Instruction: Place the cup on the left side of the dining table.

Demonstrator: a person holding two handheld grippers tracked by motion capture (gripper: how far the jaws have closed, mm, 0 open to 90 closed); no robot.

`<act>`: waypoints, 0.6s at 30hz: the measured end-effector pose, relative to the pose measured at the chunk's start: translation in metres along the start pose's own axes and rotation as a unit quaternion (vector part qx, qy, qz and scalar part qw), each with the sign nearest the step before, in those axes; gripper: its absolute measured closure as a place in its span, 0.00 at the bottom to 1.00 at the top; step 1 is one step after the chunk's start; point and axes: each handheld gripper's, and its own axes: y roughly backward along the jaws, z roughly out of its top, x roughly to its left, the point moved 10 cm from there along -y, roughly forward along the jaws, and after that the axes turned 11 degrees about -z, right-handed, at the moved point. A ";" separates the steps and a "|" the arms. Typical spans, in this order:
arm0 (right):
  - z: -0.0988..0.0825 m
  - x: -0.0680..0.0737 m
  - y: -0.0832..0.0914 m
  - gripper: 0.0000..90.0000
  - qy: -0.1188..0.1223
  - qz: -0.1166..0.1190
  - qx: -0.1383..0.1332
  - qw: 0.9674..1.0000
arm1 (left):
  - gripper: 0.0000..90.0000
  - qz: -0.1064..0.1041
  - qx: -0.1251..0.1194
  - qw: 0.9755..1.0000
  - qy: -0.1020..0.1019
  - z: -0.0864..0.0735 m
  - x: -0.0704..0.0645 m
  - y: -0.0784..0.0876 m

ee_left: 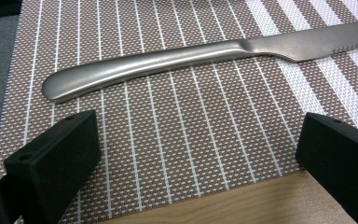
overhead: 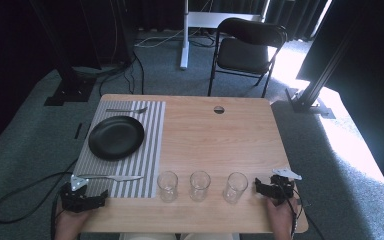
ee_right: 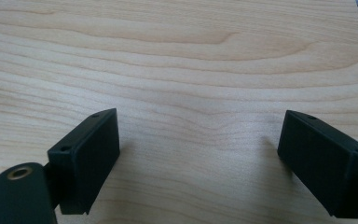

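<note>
Presently lying on the pale wooden worktop (overhead: 220, 140): a grey-and-white striped woven placemat (overhead: 152, 145) occupying the left half of the frame in the high view. A round black plate (overhead: 116, 137) is sitting on the placemat at centre left. A silver metal fork (overhead: 126, 110) is lying across the placemat's far edge, above the plate in the frame. A silver metal table knife (overhead: 111, 177) is lying across the placemat's near edge, below the plate; in the left gripper view the knife (ee_left: 205, 56) is stretching from left of centre to the upper right of the frame, handle end at the left.

Three clear drinking glasses are standing upright in a row along the lower middle of the high view: the left glass (overhead: 167, 186) just beside the placemat's corner, the middle glass (overhead: 199, 185), the right glass (overhead: 236, 187). They are standing apart from one another.

The black left gripper (overhead: 100, 196) is resting at the lower left of the frame, near the knife handle; its fingers (ee_left: 51, 158) are standing wide apart, released, holding nothing. The black right gripper (overhead: 258, 187) is sitting at the lower right, just beside the right glass; its fingers (ee_right: 86, 154) are likewise spread apart over bare wood, grasping nothing.

A black folding chair (overhead: 247, 47) is standing on grey carpet beyond the worktop, at upper centre-right of the frame.
</note>
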 end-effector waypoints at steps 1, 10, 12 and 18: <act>0.000 0.000 0.000 0.13 0.000 0.000 0.000 1.000 | 0.00 0.000 0.001 1.000 0.000 0.000 0.000 0.000; 0.000 0.000 0.000 0.13 0.001 0.000 0.000 1.000 | 0.00 -0.004 -0.001 1.000 -0.003 0.000 0.000 0.000; 0.000 0.000 0.000 0.13 0.001 0.000 0.000 1.000 | 0.00 -0.010 0.001 1.000 -0.009 -0.001 0.000 0.001; 0.000 0.000 0.000 0.13 0.001 0.000 0.000 1.000 | 0.00 -0.010 0.002 1.000 -0.010 -0.001 0.000 0.001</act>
